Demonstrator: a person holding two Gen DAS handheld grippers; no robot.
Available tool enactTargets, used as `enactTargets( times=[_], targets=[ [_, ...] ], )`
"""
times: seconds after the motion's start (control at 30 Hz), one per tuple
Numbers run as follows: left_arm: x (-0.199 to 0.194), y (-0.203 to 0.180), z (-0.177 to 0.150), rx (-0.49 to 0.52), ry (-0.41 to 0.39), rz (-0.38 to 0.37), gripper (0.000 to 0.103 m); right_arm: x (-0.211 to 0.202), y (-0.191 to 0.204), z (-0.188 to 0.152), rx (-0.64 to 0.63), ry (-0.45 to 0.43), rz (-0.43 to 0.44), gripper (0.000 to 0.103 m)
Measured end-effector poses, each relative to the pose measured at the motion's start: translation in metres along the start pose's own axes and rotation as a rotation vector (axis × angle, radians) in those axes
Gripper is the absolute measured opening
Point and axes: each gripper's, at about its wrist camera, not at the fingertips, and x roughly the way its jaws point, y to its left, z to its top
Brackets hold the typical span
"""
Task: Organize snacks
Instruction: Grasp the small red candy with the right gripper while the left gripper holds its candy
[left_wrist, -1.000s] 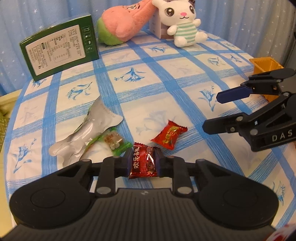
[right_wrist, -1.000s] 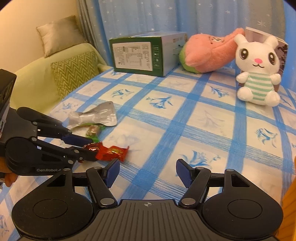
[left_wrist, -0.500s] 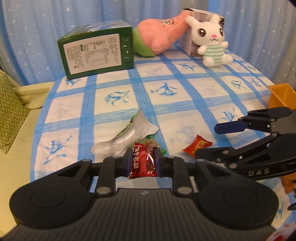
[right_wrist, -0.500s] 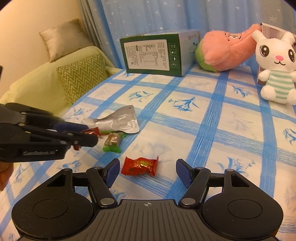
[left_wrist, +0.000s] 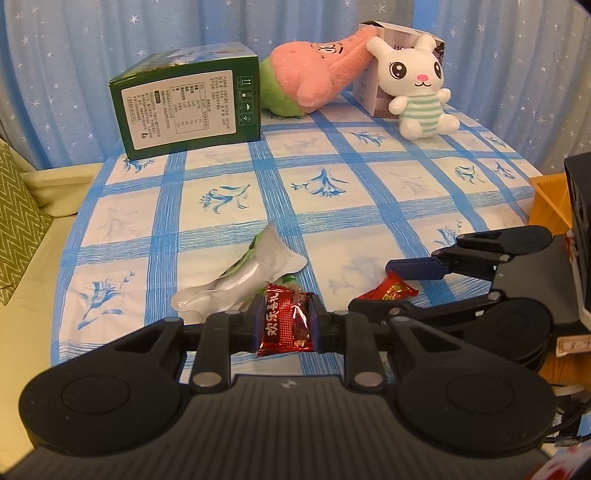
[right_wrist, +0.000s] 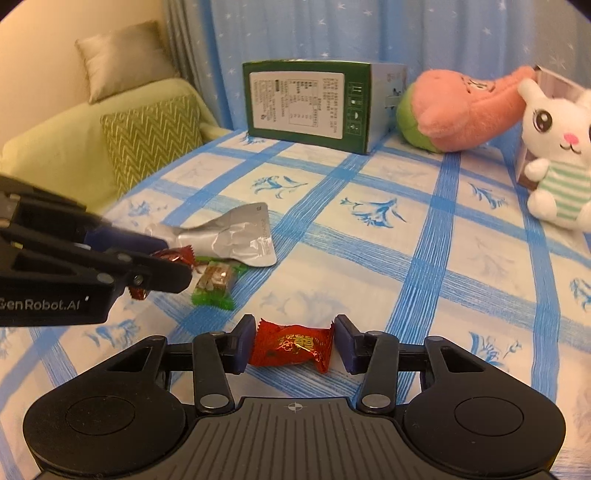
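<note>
On the checked tablecloth (left_wrist: 207, 173), snacks lie near the front edge with bulkier items behind. Green box (left_wrist: 188, 103), pink plush (left_wrist: 314, 81) and white rabbit (left_wrist: 417, 88) stand at the far side, well apart from the work; an orange bin (left_wrist: 550, 199) shows at the right edge, likely the destination. Silver pouch (right_wrist: 225, 236) lies crumpled just beside a green candy (right_wrist: 214, 284), the candy partly tucked under its lower edge. Left gripper (left_wrist: 285, 323) is clamped on a dark red candy (left_wrist: 285, 321), held clear of the cloth. Right gripper (right_wrist: 294, 343) stands part-closed astride a red candy (right_wrist: 291, 345) that rests on the cloth; its pads do not visibly press the wrapper, so the candy is not yet held. Risks, as judged: slick foil may squirt from the pads on closing, or only a twisted wrapper end may be caught and slip on the lift; the pads may snag the cloth. Both tools sit close together, so a swing toward the bin could knock one against the other or sweep the green candy aside.
</note>
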Motion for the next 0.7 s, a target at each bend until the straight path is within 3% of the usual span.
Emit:
enactTargets(
  times=[0.3,0.4,0.57,0.67,0.7],
  targets=[
    [-0.0005,-0.0004,0.0009,-0.003,-0.004,-0.002,0.022,-0.0026,0.0020,-0.0054,-0.031,0.011,-0.002,0.051],
    [-0.0005,-0.0003,0.0011,-0.005,-0.005,-0.002,0.022,-0.0039,0.0046,-0.0073,-0.040,0.013,-0.002,0.057],
    [0.0000,-0.0006,0.0021,-0.010,-0.010,-0.003,0.022,-0.0053,0.0078,-0.0104,-0.047,0.011,-0.017,0.057],
    [-0.0001,-0.0008,0.0021,-0.009,-0.010,-0.003,0.022,-0.0070,0.0073,-0.0101,-0.040,0.004,-0.035,0.035],
    [-0.0001,-0.0010,0.0022,-0.010,-0.010,-0.002,0.022,-0.0070,0.0063,-0.0089,-0.036,0.009,-0.036,0.035]
  ],
)
